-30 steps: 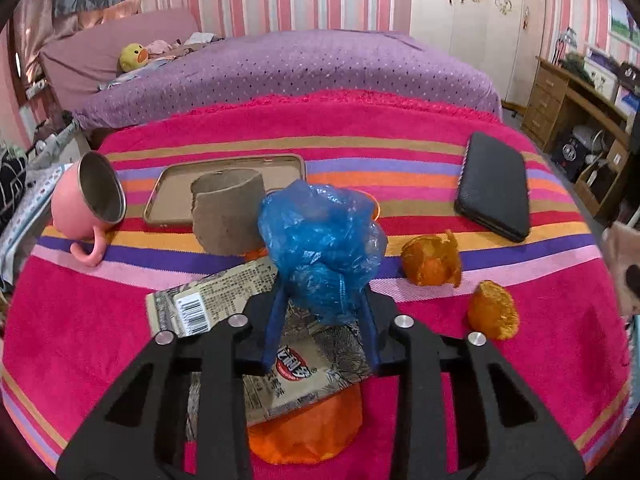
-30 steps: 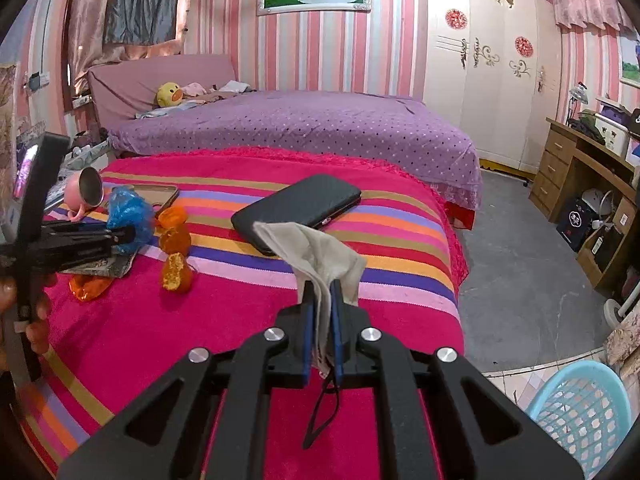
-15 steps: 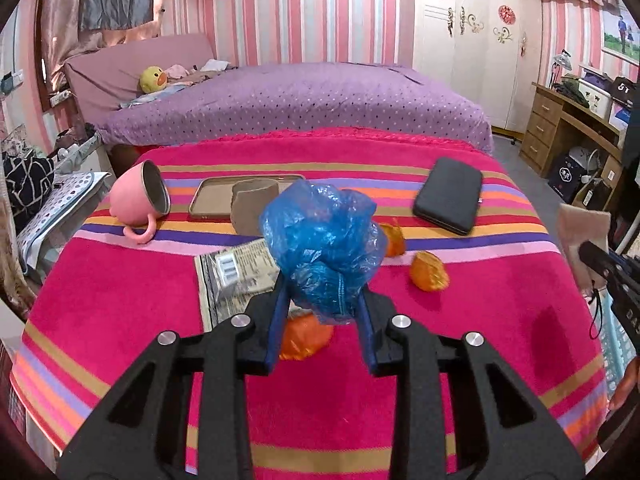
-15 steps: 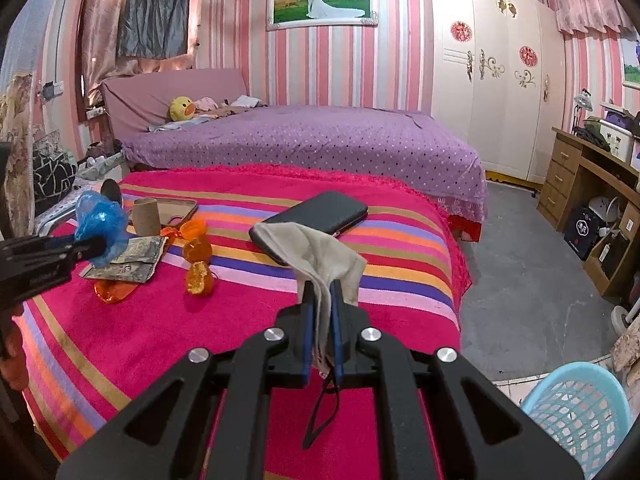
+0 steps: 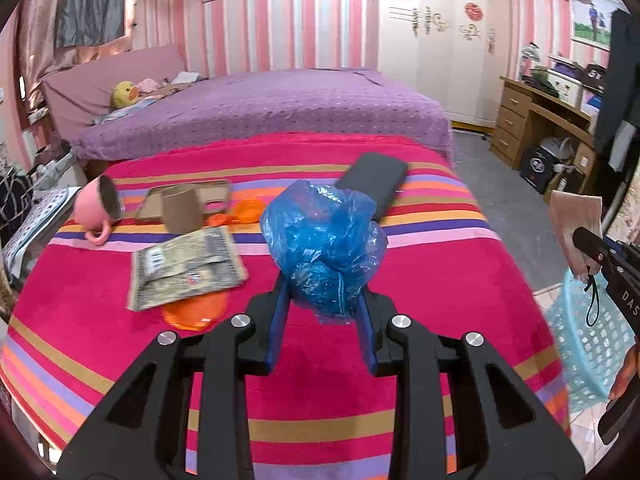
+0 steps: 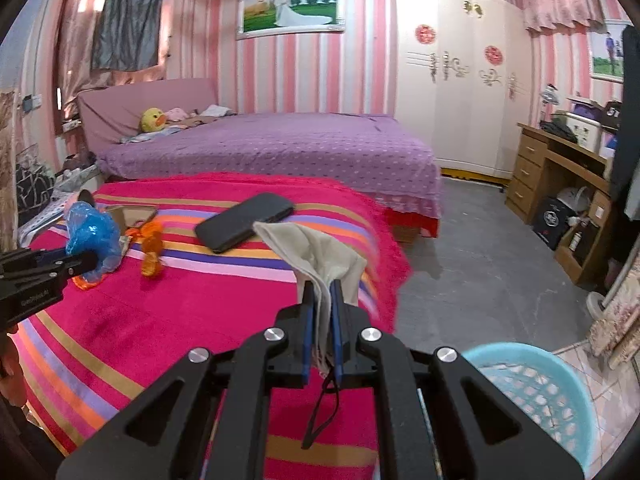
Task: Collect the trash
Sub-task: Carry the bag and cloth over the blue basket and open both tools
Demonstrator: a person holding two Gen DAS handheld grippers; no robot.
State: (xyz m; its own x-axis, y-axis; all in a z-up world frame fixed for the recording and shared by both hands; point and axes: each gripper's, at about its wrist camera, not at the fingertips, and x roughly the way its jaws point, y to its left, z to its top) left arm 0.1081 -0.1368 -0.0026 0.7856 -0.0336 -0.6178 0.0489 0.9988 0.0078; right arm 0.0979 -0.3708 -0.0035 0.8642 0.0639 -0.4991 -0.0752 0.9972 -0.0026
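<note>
Your left gripper [image 5: 324, 300] jaws pinch the crumpled blue bag [image 5: 324, 240]; your right gripper [image 6: 321, 304] jaws squeeze the beige cloth [image 6: 320, 248], long axis upright.

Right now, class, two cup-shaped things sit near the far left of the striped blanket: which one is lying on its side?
The pink handled mug: it is tipped over, mouth facing right. The brown cardboard tube beside it stands upright.
</note>
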